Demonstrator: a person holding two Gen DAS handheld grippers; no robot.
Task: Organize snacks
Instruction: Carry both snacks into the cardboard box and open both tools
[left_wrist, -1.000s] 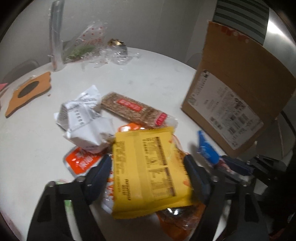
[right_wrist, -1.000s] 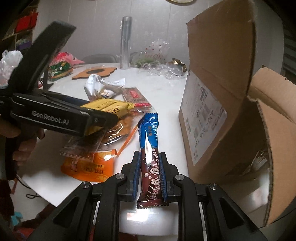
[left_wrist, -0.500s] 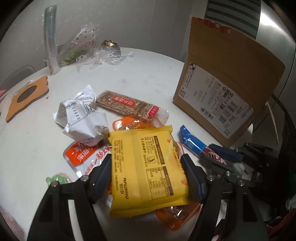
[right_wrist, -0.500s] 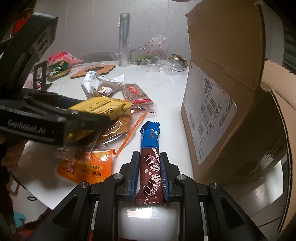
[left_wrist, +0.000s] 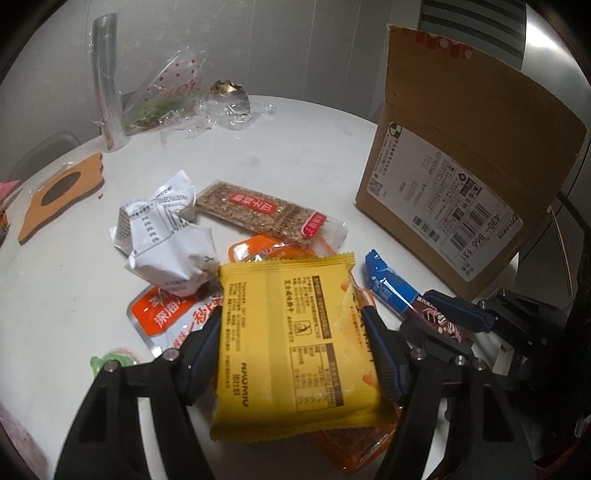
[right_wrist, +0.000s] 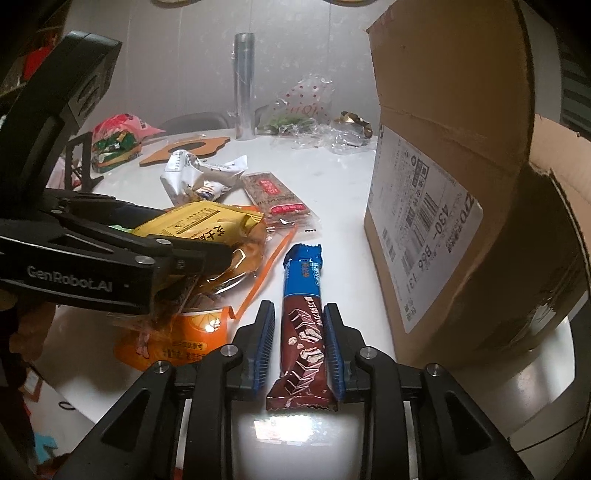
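Yellow packet (left_wrist: 295, 343) is being pinched by the left gripper (left_wrist: 295, 354) for boxing; the right gripper (right_wrist: 299, 347) has just been opening, letting the chocolate bar (right_wrist: 301, 325) lie loose beside the cardboard box (right_wrist: 461, 155).

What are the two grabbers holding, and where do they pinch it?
The left gripper pinches the yellow packet by its side edges. The right gripper holds nothing: its jaws have just been opening, the chocolate bar loose between them.

Glossy plastic snack wrappers (left_wrist: 295, 332) lie beside a matt cardboard box (left_wrist: 480, 147).
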